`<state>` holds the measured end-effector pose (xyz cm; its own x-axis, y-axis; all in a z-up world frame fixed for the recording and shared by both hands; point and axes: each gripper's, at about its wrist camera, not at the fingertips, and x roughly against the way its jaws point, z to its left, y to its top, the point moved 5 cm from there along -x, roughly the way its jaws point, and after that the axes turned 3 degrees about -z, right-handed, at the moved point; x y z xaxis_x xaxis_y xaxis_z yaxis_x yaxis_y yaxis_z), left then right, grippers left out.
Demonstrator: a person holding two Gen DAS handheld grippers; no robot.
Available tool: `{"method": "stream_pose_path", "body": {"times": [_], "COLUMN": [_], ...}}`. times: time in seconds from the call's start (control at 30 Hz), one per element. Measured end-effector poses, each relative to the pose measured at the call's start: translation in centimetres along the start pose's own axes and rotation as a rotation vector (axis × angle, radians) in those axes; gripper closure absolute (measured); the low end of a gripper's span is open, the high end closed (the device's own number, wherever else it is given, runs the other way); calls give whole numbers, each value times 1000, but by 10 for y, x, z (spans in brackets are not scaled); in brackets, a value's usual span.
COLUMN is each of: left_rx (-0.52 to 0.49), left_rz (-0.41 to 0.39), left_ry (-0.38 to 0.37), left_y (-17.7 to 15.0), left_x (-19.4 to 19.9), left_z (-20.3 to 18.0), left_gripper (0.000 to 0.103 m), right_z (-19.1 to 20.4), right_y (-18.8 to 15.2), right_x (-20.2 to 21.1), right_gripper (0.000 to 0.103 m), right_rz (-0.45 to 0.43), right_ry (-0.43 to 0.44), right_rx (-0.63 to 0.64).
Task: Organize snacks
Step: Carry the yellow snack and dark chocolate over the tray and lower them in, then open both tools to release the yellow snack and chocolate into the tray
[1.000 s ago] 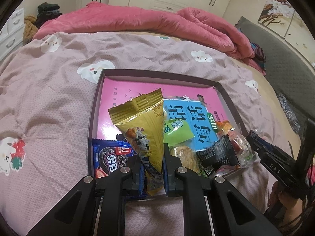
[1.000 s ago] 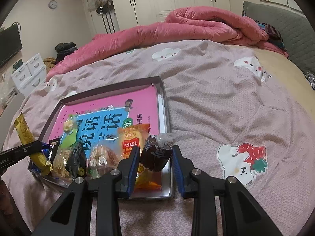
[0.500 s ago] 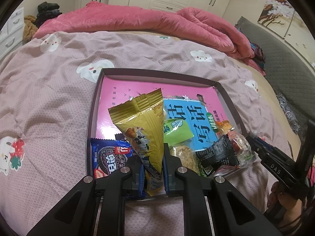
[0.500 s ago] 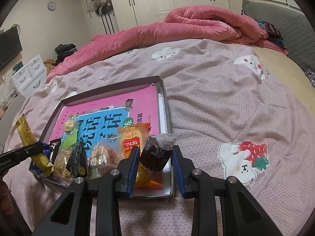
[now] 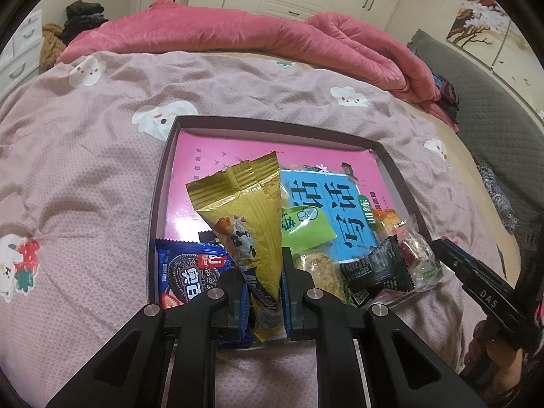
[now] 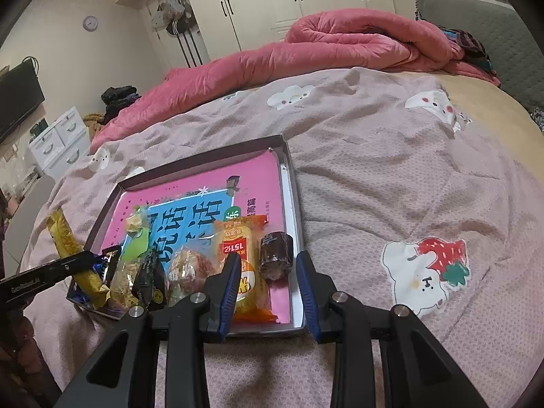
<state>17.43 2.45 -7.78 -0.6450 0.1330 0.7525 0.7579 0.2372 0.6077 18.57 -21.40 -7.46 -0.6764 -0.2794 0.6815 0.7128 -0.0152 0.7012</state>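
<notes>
A dark-rimmed tray [image 5: 159, 204] with a pink and blue liner lies on the bed and holds several snack packets. My left gripper [image 5: 263, 265] is shut on the lower end of a gold packet [image 5: 244, 210], which stands up over the tray's near left corner. That gold packet [image 6: 64, 238] also shows at the left of the right wrist view. My right gripper [image 6: 268, 258] hovers at the near right corner of the tray [image 6: 292, 183]. A small dark brown wrapped snack [image 6: 275, 255] stands on the tray floor just beyond its pads, and a gap shows on the snack's left side.
A blue cookie packet [image 5: 190, 268], a green packet [image 5: 306, 227] and a black packet [image 5: 377, 268] crowd the tray's near edge. An orange packet [image 6: 238, 244] lies left of the brown snack. A rumpled pink duvet [image 5: 272, 40] lies at the far side of the bed, with wardrobes behind it.
The brown snack filled the gap between the right pads before. Now it sits lower and smaller on the tray, free of them. The left gripper and gold packet have not moved.
</notes>
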Motion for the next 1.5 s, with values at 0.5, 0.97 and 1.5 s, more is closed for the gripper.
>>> {"method": "stream_pose_path", "body": {"times": [0.5,0.97,1.5], "left_rx": [-3,5,0], "left_rz": [-25,-38,-1], "left_ry": [17,28,101], "left_y": [6,10,2], "left_x": [-2,8,-6], "left_z": [2,4,18], "left_gripper": [72,55,55], "right_z": [4,3,10], "right_y": [0,0,-4], "right_x": [7,11,5], "right_gripper": [69,65,64], "right_rz": [-22,-28,-2], "right_ry": [5,1,24], "right_rx": [7,1,17]}}
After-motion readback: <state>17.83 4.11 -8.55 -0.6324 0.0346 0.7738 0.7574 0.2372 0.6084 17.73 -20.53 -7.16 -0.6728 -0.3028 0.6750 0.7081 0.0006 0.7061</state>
